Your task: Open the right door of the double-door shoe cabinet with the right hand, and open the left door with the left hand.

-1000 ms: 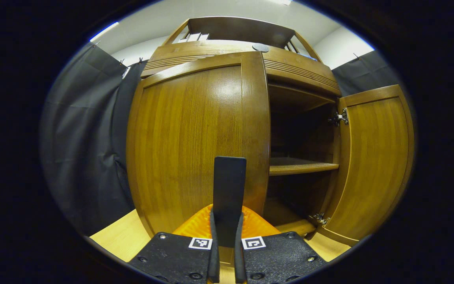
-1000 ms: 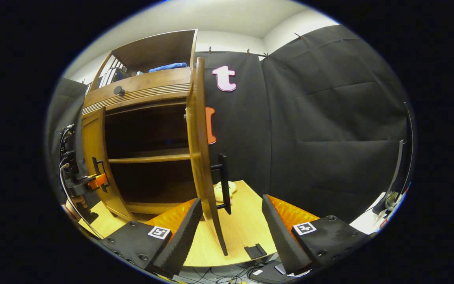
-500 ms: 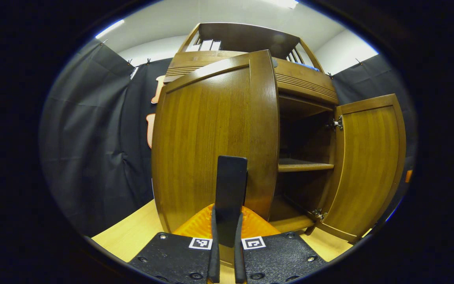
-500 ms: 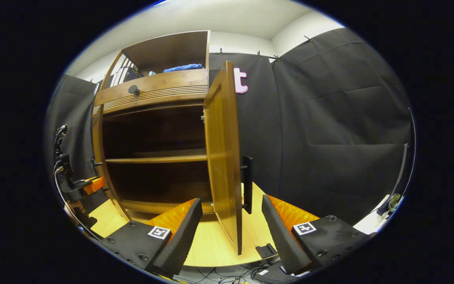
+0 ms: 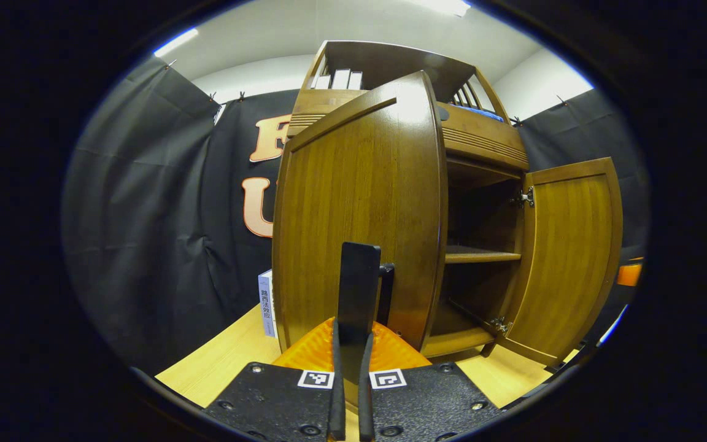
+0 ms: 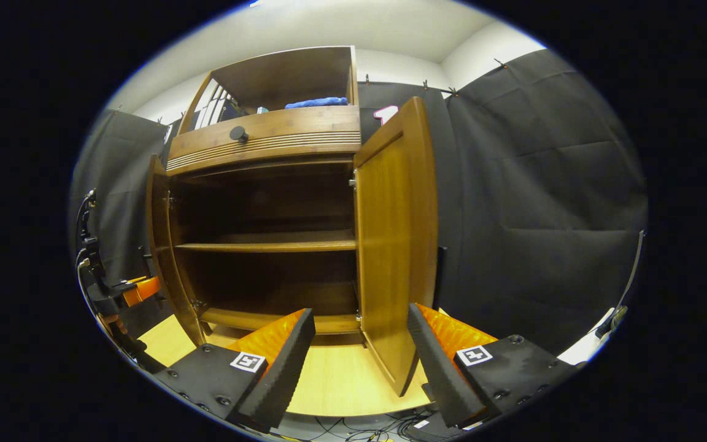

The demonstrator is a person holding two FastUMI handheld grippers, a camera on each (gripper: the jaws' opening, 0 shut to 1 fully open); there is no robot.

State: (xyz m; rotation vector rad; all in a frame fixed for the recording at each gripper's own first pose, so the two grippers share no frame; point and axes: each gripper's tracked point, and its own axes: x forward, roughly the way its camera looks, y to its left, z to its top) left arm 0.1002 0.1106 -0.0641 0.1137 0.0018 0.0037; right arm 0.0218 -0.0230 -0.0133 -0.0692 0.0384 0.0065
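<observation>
The wooden shoe cabinet [image 5: 482, 141] has both doors swung out. In the left gripper view my left gripper [image 5: 352, 336] is shut on the black bar handle [image 5: 359, 276] of the left door [image 5: 359, 184]. The right door [image 5: 568, 258] stands wide open beyond it. In the right gripper view my right gripper [image 6: 359, 362] is open and holds nothing, close in front of the right door [image 6: 396, 245], whose inner face shows. The left door [image 6: 158, 245] appears edge-on at far left, with the left gripper [image 6: 142, 290] beside it. Inside are a shelf [image 6: 261, 247] and dark compartments.
The cabinet stands on a light wooden table [image 6: 335, 380]. A drawer with a round knob [image 6: 238, 132] and an open top shelf with books and a blue cloth [image 6: 320, 102] sit above the doors. A white book [image 5: 266, 304] stands left of the cabinet. Cables [image 6: 353, 434] hang below the table's front edge.
The left door has swung further outward with my left gripper on its handle. The right door has opened wider, its handle now behind it; my right gripper stays open.
</observation>
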